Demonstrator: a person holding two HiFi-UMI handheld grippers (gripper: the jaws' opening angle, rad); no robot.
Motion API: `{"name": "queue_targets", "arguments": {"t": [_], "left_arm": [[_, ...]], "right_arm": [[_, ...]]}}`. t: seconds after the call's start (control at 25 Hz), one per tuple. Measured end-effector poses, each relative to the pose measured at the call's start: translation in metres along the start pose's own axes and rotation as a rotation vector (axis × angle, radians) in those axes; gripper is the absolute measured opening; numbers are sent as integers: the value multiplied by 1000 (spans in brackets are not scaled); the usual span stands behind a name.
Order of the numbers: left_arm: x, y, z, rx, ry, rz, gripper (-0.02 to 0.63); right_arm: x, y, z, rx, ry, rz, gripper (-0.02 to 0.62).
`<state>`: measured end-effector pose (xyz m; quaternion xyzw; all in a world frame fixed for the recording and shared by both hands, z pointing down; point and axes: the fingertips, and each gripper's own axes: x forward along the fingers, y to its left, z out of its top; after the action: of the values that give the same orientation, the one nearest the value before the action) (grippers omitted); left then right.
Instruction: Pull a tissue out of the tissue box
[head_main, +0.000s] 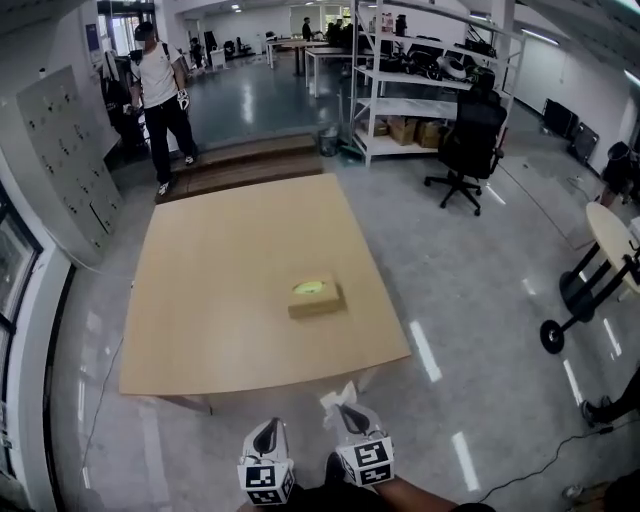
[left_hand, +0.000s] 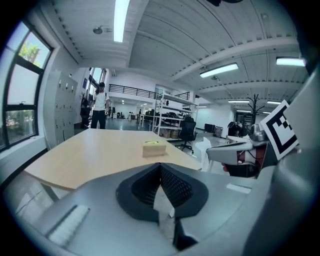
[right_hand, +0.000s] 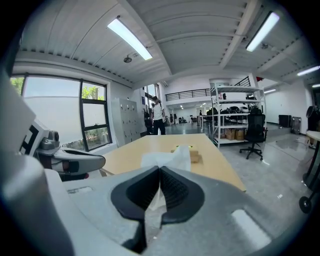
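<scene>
A tan tissue box (head_main: 316, 298) with a yellow-green top opening sits on the wooden table (head_main: 220, 300), right of its middle; it also shows as the box (left_hand: 154, 148) and, partly hidden behind the tissue, the box (right_hand: 195, 157). Both grippers hang over the floor, short of the table's near edge. My right gripper (head_main: 350, 410) is shut on a crumpled white tissue (head_main: 340, 397), which sticks up past the jaws as the tissue (right_hand: 169, 159). My left gripper (head_main: 268, 428) is beside it on the left, its jaws shut with nothing held.
A person (head_main: 160, 95) stands beyond the table's far left corner. A black office chair (head_main: 468, 140) and white shelving (head_main: 400, 90) are at the back right. A round table (head_main: 612, 232) is at the right. Grey lockers (head_main: 60, 170) line the left wall.
</scene>
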<state>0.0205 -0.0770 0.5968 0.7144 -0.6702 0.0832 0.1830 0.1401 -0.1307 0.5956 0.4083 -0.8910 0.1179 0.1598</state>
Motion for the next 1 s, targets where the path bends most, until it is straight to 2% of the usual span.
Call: {"name": "queue_targets", "arguments": {"t": [0.36,0.68,1.0], "left_arm": [[-51,-4,-13,27,-20,-28,18],[-134,29,-29,34,-44,-48,18],[-197,29,-53,47,-48,-117,18]], "right_arm": [[-41,39,-19,3,8,-30,-1],[-84,118,-30,12,-2,-74,-2],[-143,174,-51,16,-1,-134,-2]]}}
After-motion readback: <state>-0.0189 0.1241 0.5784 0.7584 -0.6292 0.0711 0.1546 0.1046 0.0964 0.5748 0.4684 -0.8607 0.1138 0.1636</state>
